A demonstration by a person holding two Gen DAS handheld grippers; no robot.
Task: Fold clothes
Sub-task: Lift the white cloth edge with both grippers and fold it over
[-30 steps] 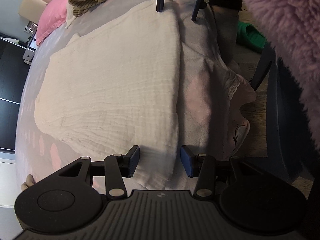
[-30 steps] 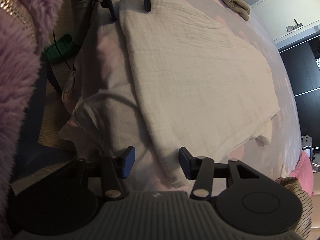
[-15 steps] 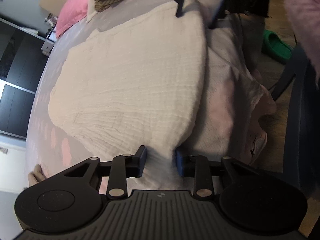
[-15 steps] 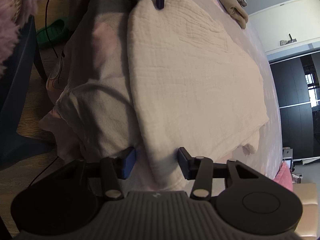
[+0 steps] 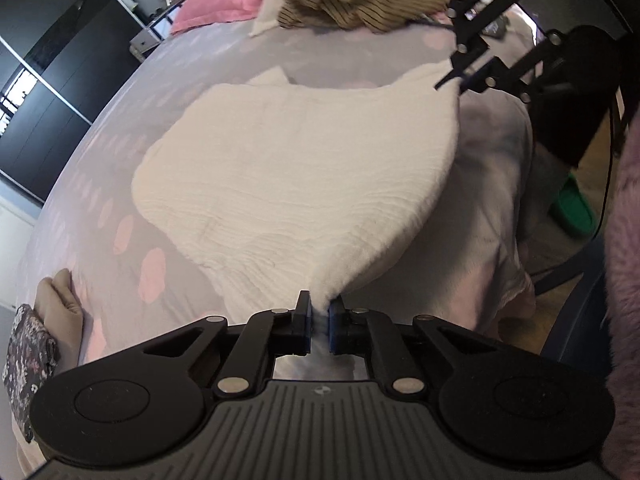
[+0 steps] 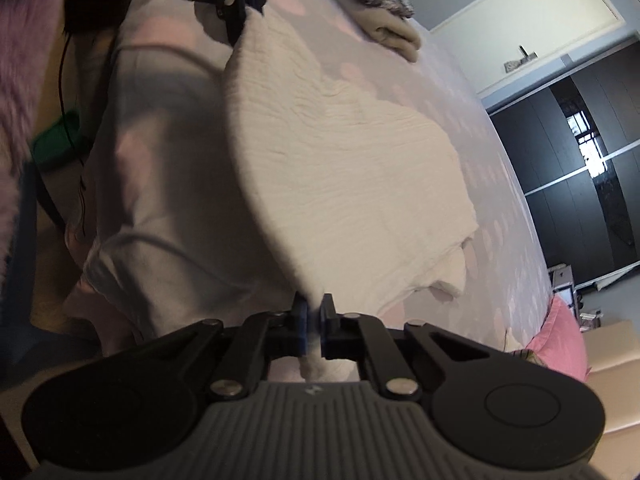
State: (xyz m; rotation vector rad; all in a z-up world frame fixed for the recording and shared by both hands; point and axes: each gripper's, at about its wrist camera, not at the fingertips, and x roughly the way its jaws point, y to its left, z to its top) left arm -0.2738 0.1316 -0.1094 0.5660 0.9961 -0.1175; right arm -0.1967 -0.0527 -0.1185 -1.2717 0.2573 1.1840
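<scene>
The left gripper [image 5: 319, 322] jaws pinch 1 corner of the white cloth [image 5: 296, 184]; the right gripper [image 6: 315, 322] jaws pinch another, above the bed [image 5: 120, 128].

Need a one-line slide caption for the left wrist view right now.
Left gripper and right gripper each pinch a near corner of the cream cloth on the bed.

No readable text, brand, number or sign in either view. Small pale emblem sat on grey ribbed housing of left gripper [image 5: 319, 322] and right gripper [image 6: 314, 322], too small to make out. Patterned folded cloth [image 5: 26, 356] showed print only, no lettering.
</scene>
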